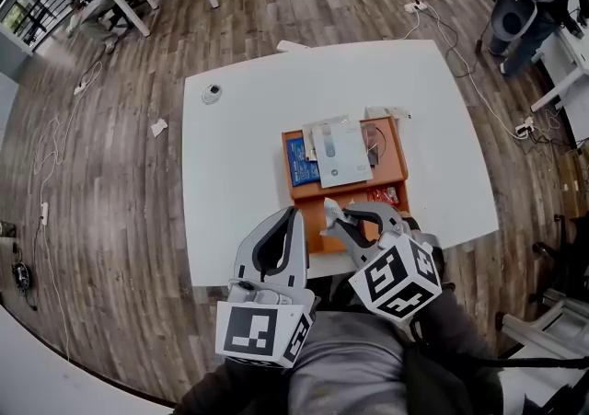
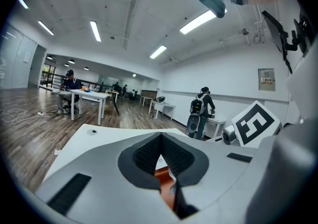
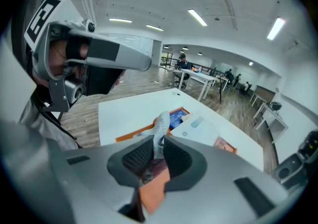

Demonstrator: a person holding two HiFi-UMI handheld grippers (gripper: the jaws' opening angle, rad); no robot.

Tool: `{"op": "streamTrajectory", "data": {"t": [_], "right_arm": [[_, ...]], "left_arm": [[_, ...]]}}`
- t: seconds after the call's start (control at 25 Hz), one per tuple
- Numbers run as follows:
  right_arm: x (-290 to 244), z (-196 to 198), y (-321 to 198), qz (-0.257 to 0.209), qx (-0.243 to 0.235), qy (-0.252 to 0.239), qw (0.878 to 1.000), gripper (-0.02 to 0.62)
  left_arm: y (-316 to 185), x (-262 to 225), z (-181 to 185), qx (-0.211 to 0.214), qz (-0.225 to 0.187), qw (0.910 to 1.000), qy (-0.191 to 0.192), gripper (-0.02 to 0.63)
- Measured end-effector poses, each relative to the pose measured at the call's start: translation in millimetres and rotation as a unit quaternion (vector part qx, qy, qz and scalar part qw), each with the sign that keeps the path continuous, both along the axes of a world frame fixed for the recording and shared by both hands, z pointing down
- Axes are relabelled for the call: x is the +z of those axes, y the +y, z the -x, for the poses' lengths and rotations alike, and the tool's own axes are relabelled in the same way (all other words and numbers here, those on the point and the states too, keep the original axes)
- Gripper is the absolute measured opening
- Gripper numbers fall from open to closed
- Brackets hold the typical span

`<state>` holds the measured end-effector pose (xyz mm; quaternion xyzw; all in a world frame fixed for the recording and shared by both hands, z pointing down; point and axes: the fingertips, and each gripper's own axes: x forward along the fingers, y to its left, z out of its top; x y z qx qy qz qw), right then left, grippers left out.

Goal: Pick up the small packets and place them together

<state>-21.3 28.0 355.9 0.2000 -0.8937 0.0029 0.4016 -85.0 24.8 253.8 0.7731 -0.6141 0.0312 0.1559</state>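
Right gripper view: right gripper clamps a small packet, mid-carry; left gripper closed, empty. Next, it probably needs setting beside the others.

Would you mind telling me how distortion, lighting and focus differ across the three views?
Head view: fisheye bows the white table at its edges, lighting even and sharp. Left gripper view: dark vignetted corners, ceiling strip lights blown out. Right gripper view: the small packet pinched in the right gripper looks soft, the room behind sharper.
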Motion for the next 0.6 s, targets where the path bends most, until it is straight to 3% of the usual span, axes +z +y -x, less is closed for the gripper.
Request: {"op": "streamTrajectory", "data": {"t": [0.36,0.6], "right_arm": [[-31.3,11.4,-98.4,-0.051,0.04,-0.005,0.998,0.066],[-9.1,20.7,-130.9,-0.028,0.044,0.017,0.998,0.081]], "left_arm": [[-58.8,-10.1,34.1,-0.017,-0.01,0.9998,-0.001,0.0],[-87.8,2.9,51.7,-0.02,0.012,0.9997,0.008,0.0]]}}
